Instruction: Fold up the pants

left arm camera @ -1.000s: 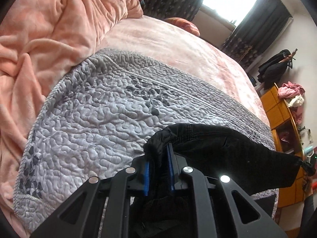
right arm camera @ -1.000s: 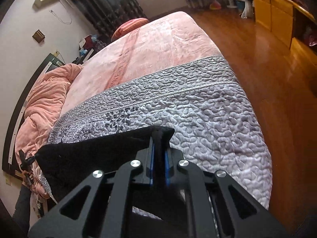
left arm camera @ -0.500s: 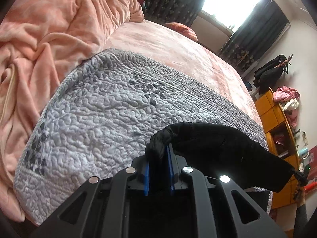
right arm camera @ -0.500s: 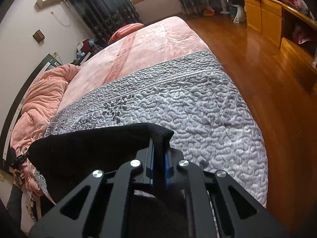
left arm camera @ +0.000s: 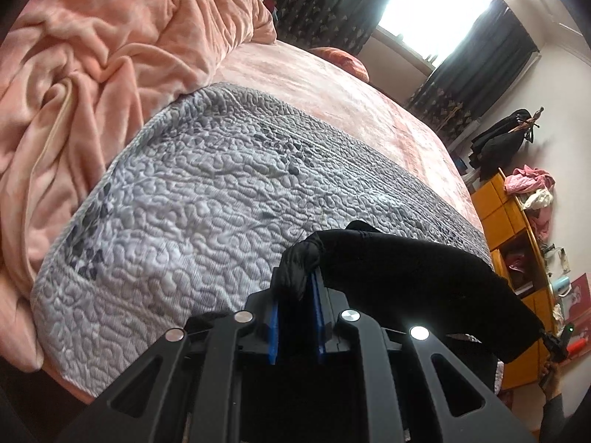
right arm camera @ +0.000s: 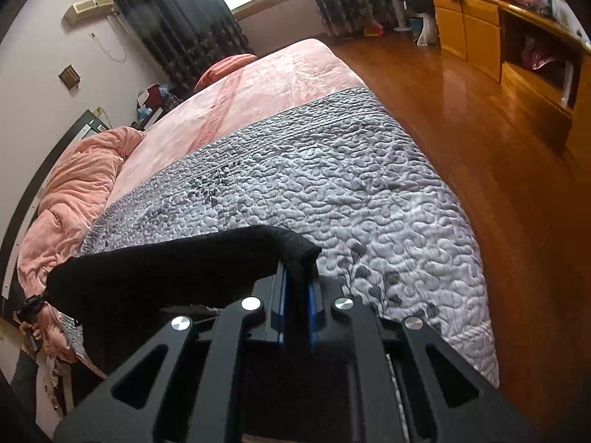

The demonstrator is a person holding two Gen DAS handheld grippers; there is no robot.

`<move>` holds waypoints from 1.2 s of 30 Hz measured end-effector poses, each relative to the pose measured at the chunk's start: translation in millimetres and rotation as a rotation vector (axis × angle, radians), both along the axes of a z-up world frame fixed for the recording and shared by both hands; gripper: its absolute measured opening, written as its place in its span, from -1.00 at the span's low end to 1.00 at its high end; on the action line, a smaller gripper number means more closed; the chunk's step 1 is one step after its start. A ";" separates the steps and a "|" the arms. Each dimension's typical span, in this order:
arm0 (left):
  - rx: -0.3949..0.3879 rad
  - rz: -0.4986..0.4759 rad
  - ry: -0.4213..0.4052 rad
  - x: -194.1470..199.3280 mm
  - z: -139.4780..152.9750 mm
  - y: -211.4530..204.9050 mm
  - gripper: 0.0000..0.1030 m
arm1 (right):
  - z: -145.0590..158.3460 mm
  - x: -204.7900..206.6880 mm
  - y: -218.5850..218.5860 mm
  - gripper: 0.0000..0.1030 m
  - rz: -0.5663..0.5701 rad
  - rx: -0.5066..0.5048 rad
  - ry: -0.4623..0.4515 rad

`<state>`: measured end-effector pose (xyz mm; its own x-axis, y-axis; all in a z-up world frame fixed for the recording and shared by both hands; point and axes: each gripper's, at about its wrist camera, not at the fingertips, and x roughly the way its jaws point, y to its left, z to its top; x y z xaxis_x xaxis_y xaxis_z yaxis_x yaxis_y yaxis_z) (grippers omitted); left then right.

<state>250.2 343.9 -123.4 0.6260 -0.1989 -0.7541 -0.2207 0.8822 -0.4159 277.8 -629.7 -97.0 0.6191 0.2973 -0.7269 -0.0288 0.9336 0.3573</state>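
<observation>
Both claws, left claw (left arm camera: 295, 288) and right claw (right arm camera: 297, 280), clamp the black pants (left arm camera: 406, 273) stretched above the bed (left arm camera: 207, 199), so uneven pulling could slip one bunched corner free.

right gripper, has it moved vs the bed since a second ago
Yes. The right gripper, shut on the black pants, has drawn back from the bed: more of the grey quilt's near edge shows now.

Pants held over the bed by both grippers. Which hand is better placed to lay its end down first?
Right, marginally. Both the left gripper and right gripper are clamped on the pants, stretched between them. The right's corner hangs over open quilt; the left sits nearer the heaped pink blanket.
</observation>
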 end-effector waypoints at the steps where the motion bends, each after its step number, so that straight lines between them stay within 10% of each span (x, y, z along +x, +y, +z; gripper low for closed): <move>1: -0.003 0.003 0.000 -5.0 -1.7 0.4 -0.72 | -0.4 -4.4 0.9 -0.84 -0.001 -0.007 -0.003; 36: -0.036 0.000 0.116 -112.0 -102.7 -9.5 -0.63 | -33.7 -132.7 35.0 -0.74 -0.014 -0.098 -0.028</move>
<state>138.2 334.4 -226.1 0.5346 -0.2273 -0.8139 -0.2695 0.8670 -0.4191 145.1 -594.7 -130.7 0.6427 0.2167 -0.7348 -0.0245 0.9645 0.2630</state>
